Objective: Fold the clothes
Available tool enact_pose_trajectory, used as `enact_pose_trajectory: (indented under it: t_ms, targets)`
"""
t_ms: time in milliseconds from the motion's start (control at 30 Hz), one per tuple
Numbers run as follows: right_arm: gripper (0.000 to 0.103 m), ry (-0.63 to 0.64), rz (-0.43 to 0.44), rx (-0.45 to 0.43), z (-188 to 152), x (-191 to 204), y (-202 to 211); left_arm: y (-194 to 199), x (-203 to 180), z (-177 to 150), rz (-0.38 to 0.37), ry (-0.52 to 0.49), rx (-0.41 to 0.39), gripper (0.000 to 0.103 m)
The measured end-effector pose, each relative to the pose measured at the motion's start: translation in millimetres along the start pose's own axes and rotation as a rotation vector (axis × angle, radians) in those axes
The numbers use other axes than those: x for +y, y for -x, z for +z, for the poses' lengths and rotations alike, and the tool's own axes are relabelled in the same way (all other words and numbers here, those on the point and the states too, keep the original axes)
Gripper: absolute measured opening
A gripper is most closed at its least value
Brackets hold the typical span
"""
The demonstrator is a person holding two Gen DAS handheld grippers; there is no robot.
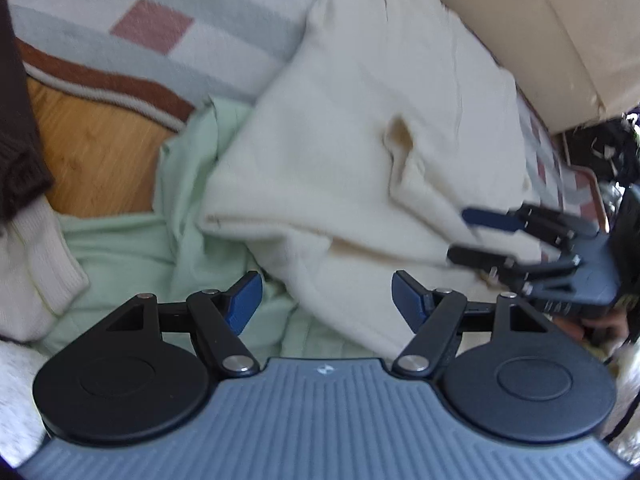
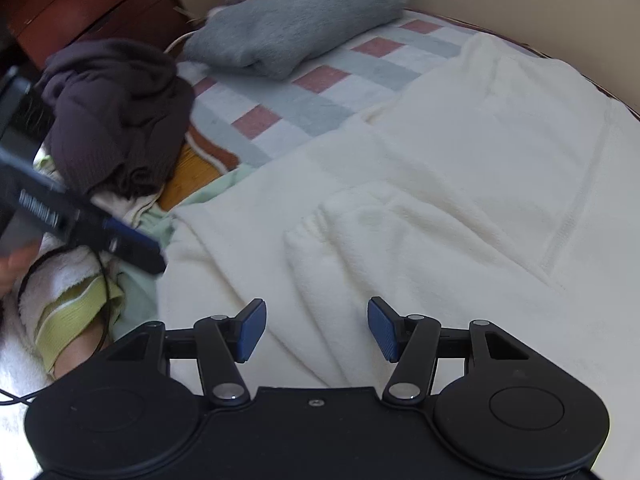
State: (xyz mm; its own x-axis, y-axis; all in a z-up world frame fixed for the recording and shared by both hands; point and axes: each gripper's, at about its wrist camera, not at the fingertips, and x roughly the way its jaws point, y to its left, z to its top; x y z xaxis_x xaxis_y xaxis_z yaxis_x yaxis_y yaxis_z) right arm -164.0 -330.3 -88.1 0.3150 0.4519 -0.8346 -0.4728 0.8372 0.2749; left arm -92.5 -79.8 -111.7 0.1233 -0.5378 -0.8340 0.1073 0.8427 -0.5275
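Cream fleece garment (image 2: pixel 420 184) lies spread and partly folded across the checked blanket (image 2: pixel 320 92) on the bed, its lower edge overlapping a pale green cloth (image 1: pixel 132 248). No containers are in view. Left gripper (image 1: pixel 326 300) hangs over the garment's near edge, jaws wide apart, holding nothing. Right gripper (image 2: pixel 316 330) likewise gapes empty above the fleece (contact with the fabric cannot be confirmed). A dark brown garment (image 2: pixel 116 120) is heaped just beside; a grey folded blanket (image 2: pixel 296 20) sits further back.
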Motion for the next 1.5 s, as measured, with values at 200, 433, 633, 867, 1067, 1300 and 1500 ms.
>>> enact_pose_trajectory:
  t_ms: [200, 433, 633, 867, 1067, 1300, 1500]
  targets:
    - [0.067, -0.100, 0.069, 0.015, -13.6, -15.9, -2.9, -11.2, -6.4, -4.0, -0.084, 0.035, -0.006, 0.081]
    - [0.078, -0.256, 0.183, -0.025, -24.2, -34.5, -1.5, -12.1, -13.5, -1.5, -0.146, 0.080, -0.082, 0.040]
    - [0.085, -0.191, 0.184, -0.034, -27.2, -25.7, 0.5, -24.8, -11.4, 13.0, -0.203, 0.122, -0.076, 0.027]
    - [0.091, -0.174, 0.180, -0.016, -21.5, -20.1, -3.6, -32.2, -30.8, 43.4, -0.252, 0.070, -0.091, 0.018]
    - [0.091, -0.182, 0.132, 0.005, -13.5, -11.1, -3.7, -50.6, -52.7, 67.1, -0.222, -0.017, -0.072, 0.018]
    - [0.090, -0.005, -0.004, 0.027, -9.1, 29.9, -7.0, -58.8, -64.2, 74.8, -0.212, -0.051, -0.092, 0.018]
    - [0.090, 0.317, -0.279, 0.062, -24.7, 67.0, -22.3, -53.8, -55.3, 73.6, -0.255, -0.028, -0.119, 0.018]
